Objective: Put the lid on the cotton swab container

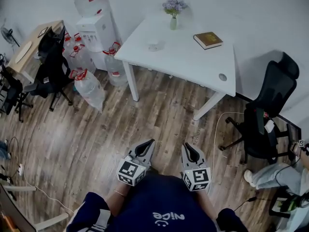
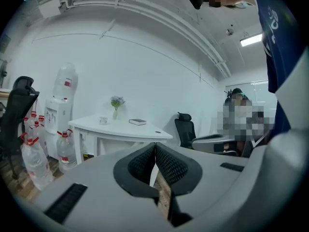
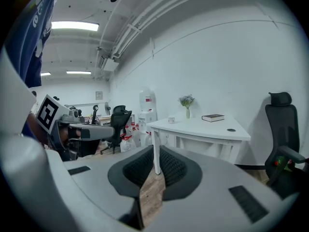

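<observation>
We are facing a table [image 1: 188,64] bearing a vase [image 1: 173,22] behind a container [image 1: 153,46], a book [image 1: 208,40] lying right of both; bottles [image 1: 114,65] standing left, a chair [image 1: 270,115] right.

Wood-plank floor [image 1: 159,120], smooth white table [image 1: 183,57], clear plastic water jugs [image 1: 89,88]

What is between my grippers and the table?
Bare wood floor, in the head view, from the left gripper and right gripper to the table.
</observation>
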Demonstrator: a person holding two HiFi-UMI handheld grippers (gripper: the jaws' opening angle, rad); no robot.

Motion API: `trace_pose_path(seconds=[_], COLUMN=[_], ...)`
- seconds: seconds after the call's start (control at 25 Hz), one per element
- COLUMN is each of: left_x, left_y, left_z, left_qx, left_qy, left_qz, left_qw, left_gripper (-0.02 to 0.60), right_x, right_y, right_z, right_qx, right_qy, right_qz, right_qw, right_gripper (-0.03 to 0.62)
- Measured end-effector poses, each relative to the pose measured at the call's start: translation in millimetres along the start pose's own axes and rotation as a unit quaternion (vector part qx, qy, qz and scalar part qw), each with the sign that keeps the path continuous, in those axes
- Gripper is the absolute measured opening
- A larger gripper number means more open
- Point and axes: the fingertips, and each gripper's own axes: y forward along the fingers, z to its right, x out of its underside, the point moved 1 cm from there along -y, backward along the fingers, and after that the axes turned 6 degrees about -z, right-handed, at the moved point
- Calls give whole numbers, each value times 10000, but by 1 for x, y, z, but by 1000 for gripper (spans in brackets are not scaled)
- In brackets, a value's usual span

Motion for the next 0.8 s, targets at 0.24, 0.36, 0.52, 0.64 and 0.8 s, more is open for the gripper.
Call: trace_pose_path(seconds=[0.24, 0.36, 0.52, 0.64, 0.8], left_x=[-10, -17, -24, -18, -20], left_y=[6, 11, 20, 30, 46], left_z=[-71, -94, -113, -125, -142], left_qx=[175, 266, 298, 276, 191], left_qy=[17, 66, -12, -61, -162], left_qz=[-141, -141, -138, -249, -201], left_qw=[9997, 9995, 9995, 9993, 9995], left_gripper=[20, 20, 20, 20, 20], right_x=[-23, -28, -28, -29, -35], right_y=[62, 86, 112, 133, 166], right_z=[-24, -35, -41, -36, -23], right_qx=[57, 42, -74, -163, -333], right_qy=[88, 147, 181, 210, 211], right_qz=[-13, -40, -206, -300, -329], right_qw=[9999, 9999, 9996, 9992, 9987], right_gripper=[57, 57, 57, 57, 57])
